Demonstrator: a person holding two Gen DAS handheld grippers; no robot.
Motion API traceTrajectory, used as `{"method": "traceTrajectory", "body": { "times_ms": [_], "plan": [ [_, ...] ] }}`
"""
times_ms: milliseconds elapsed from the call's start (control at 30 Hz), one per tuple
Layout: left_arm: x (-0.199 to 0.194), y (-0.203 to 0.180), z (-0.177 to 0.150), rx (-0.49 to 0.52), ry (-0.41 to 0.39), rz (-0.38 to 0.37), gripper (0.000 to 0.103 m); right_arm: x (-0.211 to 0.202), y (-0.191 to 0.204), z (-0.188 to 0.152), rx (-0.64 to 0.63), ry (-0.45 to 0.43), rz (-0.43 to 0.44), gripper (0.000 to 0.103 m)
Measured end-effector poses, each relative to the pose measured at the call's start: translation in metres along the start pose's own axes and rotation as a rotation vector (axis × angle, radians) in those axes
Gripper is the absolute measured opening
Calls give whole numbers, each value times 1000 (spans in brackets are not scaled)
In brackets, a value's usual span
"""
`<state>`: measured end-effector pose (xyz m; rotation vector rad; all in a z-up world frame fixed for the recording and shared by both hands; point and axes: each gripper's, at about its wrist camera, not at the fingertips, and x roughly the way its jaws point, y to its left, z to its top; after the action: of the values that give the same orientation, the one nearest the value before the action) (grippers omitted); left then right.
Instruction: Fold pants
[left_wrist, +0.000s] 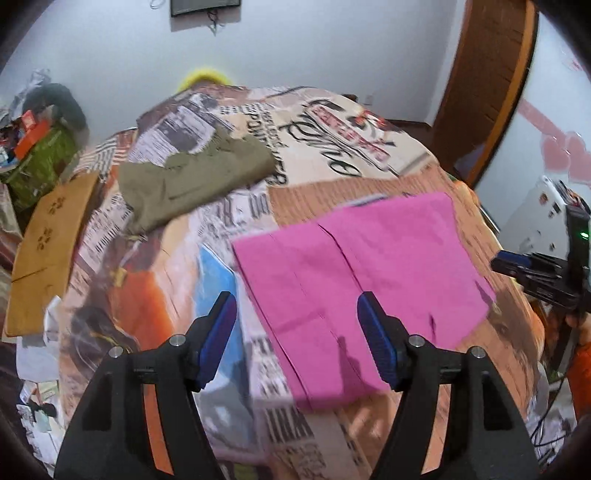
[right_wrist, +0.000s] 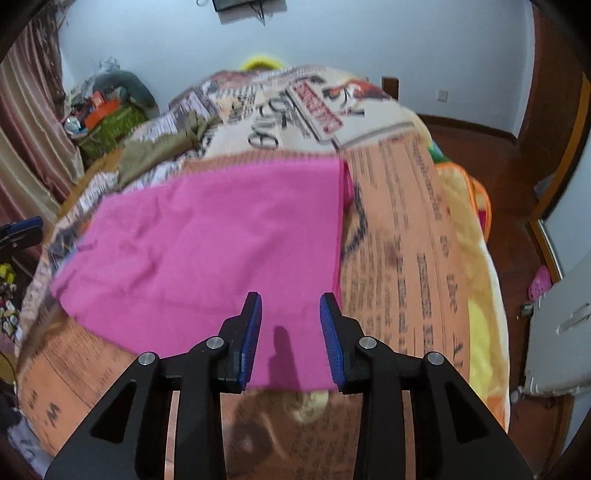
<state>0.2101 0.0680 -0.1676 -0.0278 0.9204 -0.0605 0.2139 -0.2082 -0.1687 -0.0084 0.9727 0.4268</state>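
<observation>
left claw (left_wrist: 297, 310) released, jaws wide apart, nothing between the blue pads, hanging above the near left edge of the pink pants (left_wrist: 354, 266). right claw (right_wrist: 290, 312) also released, narrower gap, nothing pinched, above the near edge of the pink pants (right_wrist: 207, 243); its shadow falls on the fabric between the pads.

pink pants lie folded flat on the bed (left_wrist: 184, 280), a rough rectangle, center to right of the left wrist frame and center-left of the right wrist frame. fold lines run along the cloth in the left view. right edge of the pants in the right view shows a doubled layer near the upper right corner.

bed cover is a printed blanket (right_wrist: 402, 236) with newspaper-style text and orange patches. olive green garment (left_wrist: 192, 177) sits bundled at upper left of the left frame, well apart from the pink pants; same garment (right_wrist: 155, 155) at upper left in the right view. tan cardboard piece (left_wrist: 48, 251) at the left edge of the bed. green box (left_wrist: 37, 162) with clutter at far left. right claw body also shows at the right edge of the left frame. both frames slightly motion-blurred.
</observation>
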Motion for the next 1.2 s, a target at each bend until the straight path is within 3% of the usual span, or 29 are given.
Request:
{"method": "traceTrajectory", "body": {
  "times_ms": [133,333,533,700,1200],
  "plan": [
    [17,12,17,-11,3,47,67,1,3,18,-8,-41,1,29],
    [42,22,27,-20,26,61,54,16,-1,36,-27,-45,-26,30],
    [74,33,33,-42,76,57,53,33,-12,50,-23,-35,-43,30],
    [96,42,34,-68,105,53,53,43,-24,62,6,-43,-46,38],
    [132,59,32,-171,174,-58,33,88,-36,82,11,10,-39,39]
  ]
}}
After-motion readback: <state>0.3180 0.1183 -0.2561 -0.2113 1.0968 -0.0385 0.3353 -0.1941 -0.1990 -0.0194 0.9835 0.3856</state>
